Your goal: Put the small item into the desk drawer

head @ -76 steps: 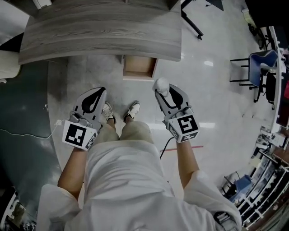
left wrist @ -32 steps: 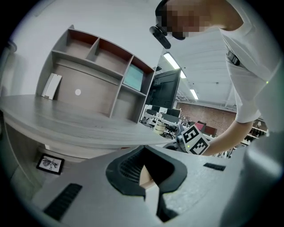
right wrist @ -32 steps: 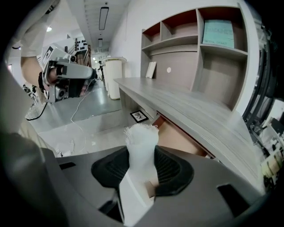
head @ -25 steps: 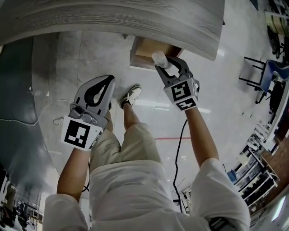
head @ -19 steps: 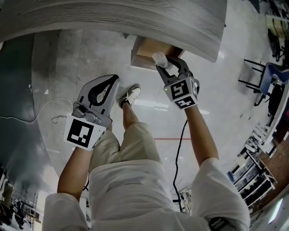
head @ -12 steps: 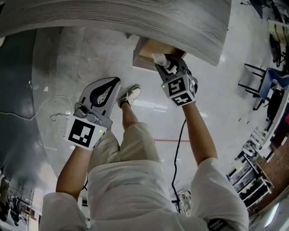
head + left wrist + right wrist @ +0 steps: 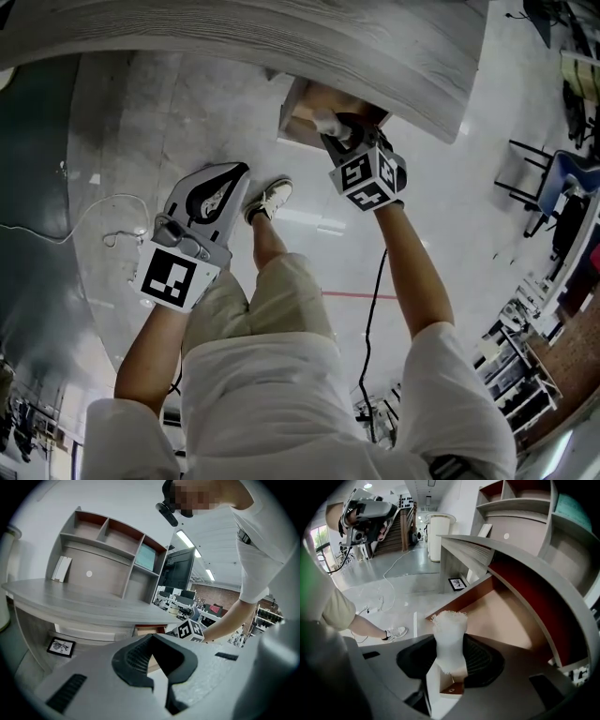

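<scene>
Small white item (image 7: 449, 637) with a frayed, fringed top: it stands upright between the jaws of the right gripper (image 7: 450, 657), whose dark ribbed pads press on its lower part from both sides. In the head view the item (image 7: 325, 122) is held over the open drawer, near the drawer's front edge and clear of its floor.

Open wooden drawer (image 7: 499, 613), pale brown inside with reddish side walls: it projects from under the front edge of the grey wood-grain desk (image 7: 281, 37). The right gripper (image 7: 339, 133) reaches to it on an outstretched bare arm, its marker cube (image 7: 366, 178) facing the camera.

Left gripper (image 7: 223, 171): it hangs well apart from the drawer, at the person's left, over the pale glossy floor (image 7: 169, 122). In the left gripper view its jaws (image 7: 153, 639) are pressed together at the tips, with nothing between them. The desk edge (image 7: 84, 603) and the drawer (image 7: 149, 630) lie beyond them.

Surroundings: a grey shelf unit with open compartments (image 7: 108, 559) stands on the desk. A small framed picture (image 7: 61, 646) leans under the desk. A white sneaker (image 7: 267, 199) and a thin white cable (image 7: 84, 220) are on the floor.
</scene>
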The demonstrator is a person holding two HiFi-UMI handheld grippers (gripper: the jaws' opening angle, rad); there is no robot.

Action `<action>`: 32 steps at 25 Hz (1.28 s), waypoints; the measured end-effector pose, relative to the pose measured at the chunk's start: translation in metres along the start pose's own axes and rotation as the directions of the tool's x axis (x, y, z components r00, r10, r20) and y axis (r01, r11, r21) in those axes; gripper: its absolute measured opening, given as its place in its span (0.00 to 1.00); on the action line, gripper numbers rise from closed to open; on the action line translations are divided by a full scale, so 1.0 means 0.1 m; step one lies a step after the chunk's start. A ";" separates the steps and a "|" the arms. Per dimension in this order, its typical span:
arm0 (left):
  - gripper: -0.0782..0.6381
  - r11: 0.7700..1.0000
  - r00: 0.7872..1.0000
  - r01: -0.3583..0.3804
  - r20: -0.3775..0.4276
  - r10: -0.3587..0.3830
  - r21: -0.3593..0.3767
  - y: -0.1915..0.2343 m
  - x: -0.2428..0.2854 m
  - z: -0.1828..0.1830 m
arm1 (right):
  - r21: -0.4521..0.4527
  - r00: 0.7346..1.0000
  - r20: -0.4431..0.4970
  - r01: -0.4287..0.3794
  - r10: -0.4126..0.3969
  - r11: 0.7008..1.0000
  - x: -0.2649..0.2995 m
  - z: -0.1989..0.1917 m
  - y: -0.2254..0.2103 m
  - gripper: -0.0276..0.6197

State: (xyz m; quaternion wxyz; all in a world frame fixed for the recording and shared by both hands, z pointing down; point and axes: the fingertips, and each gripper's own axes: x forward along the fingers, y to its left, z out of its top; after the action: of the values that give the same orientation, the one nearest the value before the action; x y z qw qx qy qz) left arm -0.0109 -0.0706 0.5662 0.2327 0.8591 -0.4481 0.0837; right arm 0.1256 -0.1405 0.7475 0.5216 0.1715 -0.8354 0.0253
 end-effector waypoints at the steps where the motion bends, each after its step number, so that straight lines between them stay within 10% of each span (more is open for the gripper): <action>1: 0.12 1.000 1.000 -0.003 -0.007 0.003 -0.002 0.00 -0.01 -0.04 | -0.007 1.000 -0.007 -0.004 0.004 1.000 0.03 -0.02 0.00 0.29; 32: 0.12 0.989 0.989 -0.141 -0.043 0.140 -0.032 0.31 -0.28 -0.24 | -0.137 0.977 -0.188 -0.132 0.105 0.982 0.54 -0.27 0.16 0.29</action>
State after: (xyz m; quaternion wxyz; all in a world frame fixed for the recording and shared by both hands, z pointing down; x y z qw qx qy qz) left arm -0.0505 -0.0539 0.5876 0.2502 0.8193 -0.5041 0.1096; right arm 0.1228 -0.1332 0.8093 0.6039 0.0790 -0.7931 0.0094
